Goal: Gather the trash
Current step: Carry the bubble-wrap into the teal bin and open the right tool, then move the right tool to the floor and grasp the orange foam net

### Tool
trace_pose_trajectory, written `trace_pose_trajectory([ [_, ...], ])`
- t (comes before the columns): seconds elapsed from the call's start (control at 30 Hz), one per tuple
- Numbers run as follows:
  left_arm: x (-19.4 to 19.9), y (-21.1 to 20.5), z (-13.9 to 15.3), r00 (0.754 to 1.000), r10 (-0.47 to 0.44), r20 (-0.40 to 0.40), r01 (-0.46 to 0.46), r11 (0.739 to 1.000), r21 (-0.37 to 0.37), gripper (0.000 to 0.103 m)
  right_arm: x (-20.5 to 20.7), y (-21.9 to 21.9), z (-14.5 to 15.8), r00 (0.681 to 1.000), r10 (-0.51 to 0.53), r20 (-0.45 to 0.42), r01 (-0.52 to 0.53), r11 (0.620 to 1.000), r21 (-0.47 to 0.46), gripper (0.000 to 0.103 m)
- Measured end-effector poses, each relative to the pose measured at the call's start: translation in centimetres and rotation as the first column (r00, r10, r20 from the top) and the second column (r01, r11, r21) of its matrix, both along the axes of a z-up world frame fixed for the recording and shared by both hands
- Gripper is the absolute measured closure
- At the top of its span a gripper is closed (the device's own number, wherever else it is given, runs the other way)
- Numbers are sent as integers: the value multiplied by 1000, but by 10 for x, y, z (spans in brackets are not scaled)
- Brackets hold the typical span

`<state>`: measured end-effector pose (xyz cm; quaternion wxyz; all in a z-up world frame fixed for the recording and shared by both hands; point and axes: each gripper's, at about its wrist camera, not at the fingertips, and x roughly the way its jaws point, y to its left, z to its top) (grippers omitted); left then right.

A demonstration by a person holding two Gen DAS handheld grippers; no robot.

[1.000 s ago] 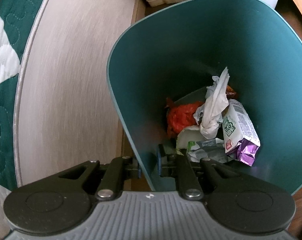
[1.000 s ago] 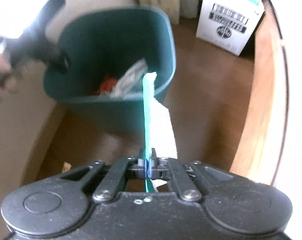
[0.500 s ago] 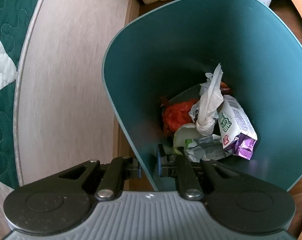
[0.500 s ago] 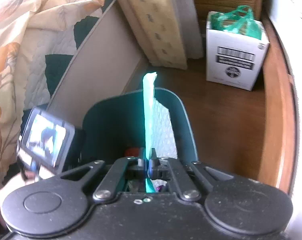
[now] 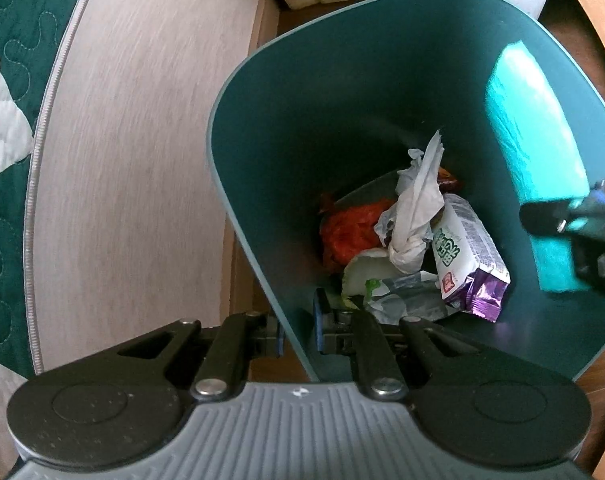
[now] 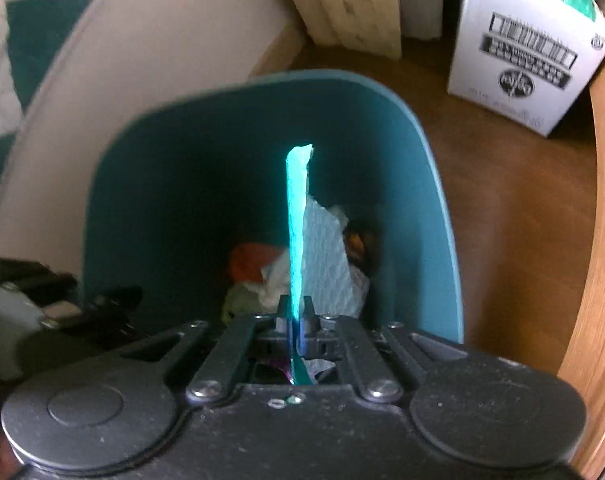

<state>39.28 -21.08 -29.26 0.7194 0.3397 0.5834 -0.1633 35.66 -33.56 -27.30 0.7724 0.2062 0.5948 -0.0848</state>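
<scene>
The left gripper (image 5: 298, 330) points steeply down and clamps the near wall of the teal trash bin (image 5: 262, 128), one finger outside and one inside. The right gripper (image 6: 293, 314) tilts down over the bin's mouth; its jaws have just been easing apart, yet the turquoise paper sheet (image 6: 296, 216) stands edge-on between them, pads seemingly touching it. In the left wrist view that gripper is a blurred dark shape cut off at the right edge, the sheet a bright band before the bin's far wall. Inside the bin lie a twisted white tissue (image 5: 416, 216), an orange-red wrapper (image 5: 348, 232) and a white snack packet (image 5: 464, 256) with a purple end. A white carton (image 6: 522, 48) stands on the wooden floor (image 6: 502, 200) beyond.
</scene>
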Motion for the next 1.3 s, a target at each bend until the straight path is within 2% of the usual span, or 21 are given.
trace_pose_trajectory([
  [0.07, 0, 0, 0, 1000, -2, -2, 2, 1000, -1, 91, -2, 0, -4, 1000, -6, -10, 6, 1000, -12, 85],
  [0.2, 1, 2, 0, 1000, -10, -5, 10, 1000, -2, 91, -5, 2, 2, 1000, 4, -1, -4, 1000, -25, 79],
  [0.4, 1, 0, 1, 1000, -13, -7, 13, 1000, -2, 91, -20, 12, 30, 998, 34, 59, -30, 997, -65, 71],
  [0.67, 0, 2, 0, 1000, -17, -10, 17, 1000, -10, 91, -80, 27, 75, 990, -34, 137, 39, 999, -32, 62],
  [0.8, 1, 4, 1, 1000, -14, -22, 14, 1000, -24, 91, -120, 46, 79, 990, -45, 135, 49, 998, -28, 56],
  [0.9, 1, 7, 2, 1000, -20, -21, 20, 999, -33, 91, -147, 69, 57, 996, -42, 81, 40, 999, 29, 50],
  [1.0, 1, 9, 2, 1000, -21, -22, 19, 999, -51, 91, -167, 102, 19, 999, -5, 39, 2, 997, 75, 44],
  [1.1, 2, 12, 5, 999, -29, -16, 27, 996, -82, 91, -175, 145, -34, 997, 74, 10, -75, 990, 119, 39],
  [1.17, 1, 13, 7, 999, -45, 13, 46, 995, -90, 91, -175, 170, -70, 992, 121, -21, -117, 982, 149, 26],
  [1.3, 2, 10, 11, 990, -91, 105, 101, 991, -93, 93, -166, 219, -140, 980, 193, -58, -177, 962, 208, 21],
])
